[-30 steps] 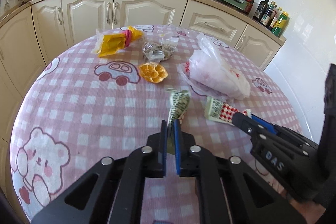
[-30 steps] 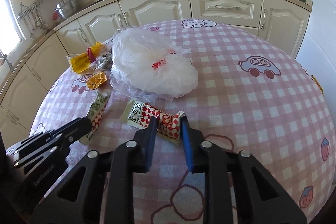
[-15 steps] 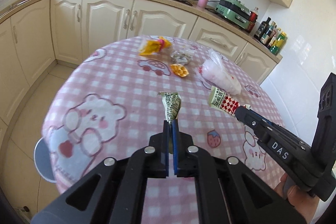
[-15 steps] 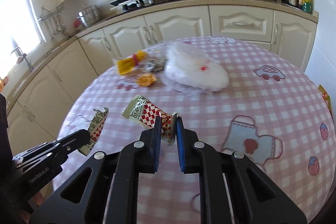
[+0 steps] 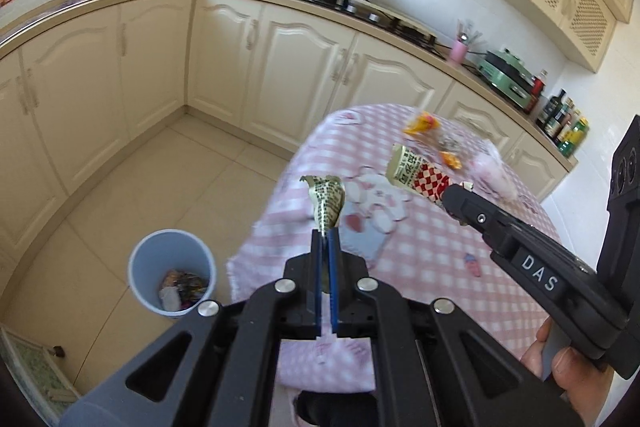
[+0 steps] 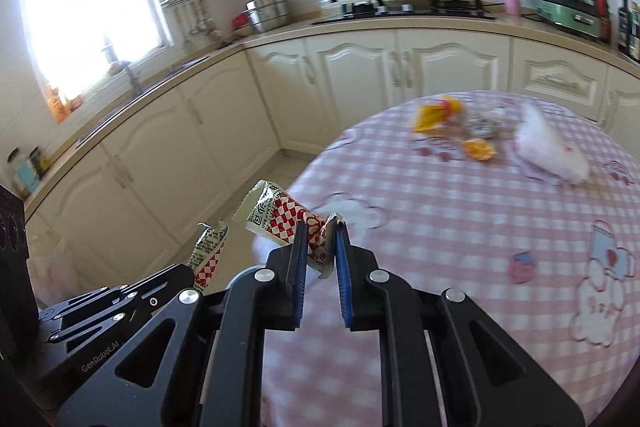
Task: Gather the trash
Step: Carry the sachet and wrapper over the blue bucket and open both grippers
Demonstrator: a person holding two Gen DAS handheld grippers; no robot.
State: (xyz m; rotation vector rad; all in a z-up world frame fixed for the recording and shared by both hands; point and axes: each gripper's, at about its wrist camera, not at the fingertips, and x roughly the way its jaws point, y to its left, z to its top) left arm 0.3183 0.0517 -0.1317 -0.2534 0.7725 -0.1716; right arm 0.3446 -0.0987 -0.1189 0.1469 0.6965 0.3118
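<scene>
The left claw is squeezed tight on the bottom tip of a thin wrapper, so the wrapper sticks straight up, toward 12 o'clock, and cannot slip out. The right claw is clamped on one end of a red checked packet. The packet pokes out toward 10 o'clock, up in the air and off the table. Each claw holds only one end, because that is the easy part of flat trash to pinch.

Both pieces hang past the table edge, over the floor. That looks like the way to the blue bin, which stands on the floor at 8 o'clock in the left view. It already has some trash inside.

More trash waits on the far side of the table: a yellow bag, an orange piece and a white plastic bag. So the job is only partly done.
</scene>
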